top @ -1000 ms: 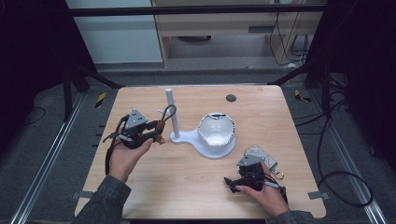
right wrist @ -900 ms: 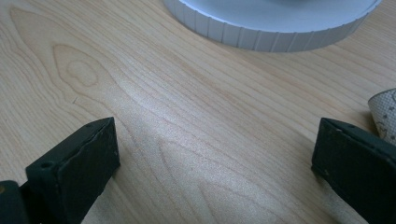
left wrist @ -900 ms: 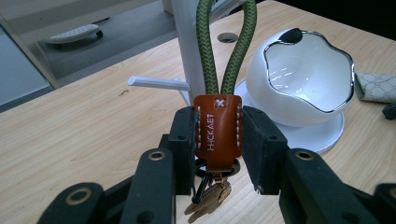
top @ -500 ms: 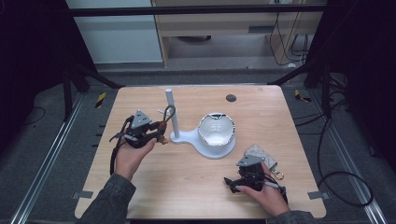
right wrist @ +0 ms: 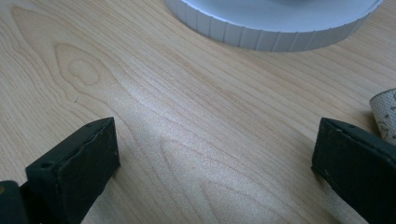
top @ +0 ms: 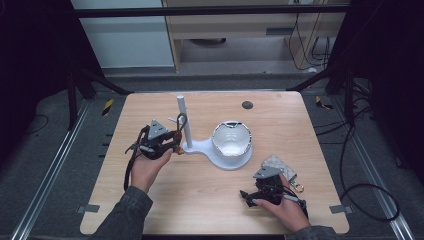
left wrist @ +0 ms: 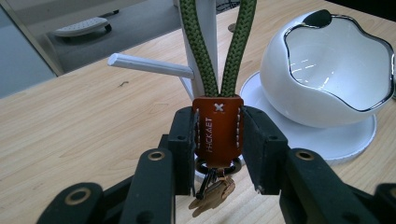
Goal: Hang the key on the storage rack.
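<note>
A: What are the left tongs [left wrist: 217, 140] gripping?

B: They are clamping the brown leather tab of a keychain [left wrist: 218, 130]. Its green cord loop [left wrist: 217, 51] is standing up from the tab, and keys [left wrist: 212, 193] are dangling beneath it.

A: Where is that sitting over the table [top: 150, 210]?

B: In the high view the left tongs [top: 172, 142] are hovering left of the table's middle, just beside the white stand [top: 186, 125]. In the left gripper view the loop is showing right in front of the post, near the short peg [left wrist: 149, 66] that is sticking out sideways; whether the cord is touching the peg, I cannot tell.

A: And the white bowl [top: 231, 140]?

B: It is resting on the stand's round base, tilted, around the middle of the table.

A: What are the right tongs [right wrist: 212, 158] doing?

B: They are standing wide apart with nothing between them, low over bare wood. In the high view the right tongs [top: 247, 196] are lying near the table's near right corner, with a patterned pouch [top: 278, 165] just beside them.
</note>
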{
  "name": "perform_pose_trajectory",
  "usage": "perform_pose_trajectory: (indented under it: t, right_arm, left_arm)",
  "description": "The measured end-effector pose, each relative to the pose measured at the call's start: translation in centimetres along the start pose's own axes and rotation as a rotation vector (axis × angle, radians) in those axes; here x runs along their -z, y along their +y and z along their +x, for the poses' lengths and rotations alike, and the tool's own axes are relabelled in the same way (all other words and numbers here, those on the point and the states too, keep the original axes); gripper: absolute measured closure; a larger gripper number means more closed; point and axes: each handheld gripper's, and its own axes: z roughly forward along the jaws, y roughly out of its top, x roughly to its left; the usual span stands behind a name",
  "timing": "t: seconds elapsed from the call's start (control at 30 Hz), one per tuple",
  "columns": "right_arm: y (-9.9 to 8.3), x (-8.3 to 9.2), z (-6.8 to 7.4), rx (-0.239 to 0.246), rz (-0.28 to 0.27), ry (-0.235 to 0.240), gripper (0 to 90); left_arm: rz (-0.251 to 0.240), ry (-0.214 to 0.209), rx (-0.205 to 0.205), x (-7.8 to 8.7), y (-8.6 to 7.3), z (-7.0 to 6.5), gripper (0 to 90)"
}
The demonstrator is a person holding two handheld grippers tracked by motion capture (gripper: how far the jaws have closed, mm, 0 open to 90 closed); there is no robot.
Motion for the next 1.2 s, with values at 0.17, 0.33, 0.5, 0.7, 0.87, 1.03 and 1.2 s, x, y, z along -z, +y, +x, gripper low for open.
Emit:
perform_pose_trajectory:
  t: [0.17, 0.33, 0.5, 0.7, 0.87, 1.03, 1.2]
  right_arm:
    - [0.0, 0.0, 0.0, 0.000, 0.000, -0.001, 0.7]
    - [0.0, 0.0, 0.0, 0.000, 0.001, -0.001, 0.7]
    - [0.0, 0.0, 0.0, -0.001, 0.001, -0.001, 0.7]
    - [0.0, 0.0, 0.0, 0.002, 0.000, -0.003, 0.7]
    - [0.0, 0.0, 0.0, 0.001, 0.000, -0.003, 0.7]
    - [0.0, 0.0, 0.0, 0.003, -0.001, -0.003, 0.7]
    - [0.0, 0.0, 0.0, 0.003, -0.001, -0.003, 0.7]
  left_arm:
    - [-0.004, 0.002, 0.010, -0.5, 0.0, 0.0, 65.6]
    - [-0.014, 0.007, 0.016, -1.2, 0.0, 0.0, 65.6]
    - [-0.023, 0.003, 0.026, -1.6, -0.1, -0.1, 65.4]
    - [-0.028, 0.002, 0.031, -1.9, -0.1, 0.0, 65.4]
    - [-0.029, 0.003, 0.035, -2.2, 0.0, -0.1, 65.0]
    - [-0.024, 0.002, 0.035, -2.3, 0.0, -0.1, 64.7]
    - [-0.011, 0.001, 0.030, -2.5, 0.0, -0.2, 64.0]
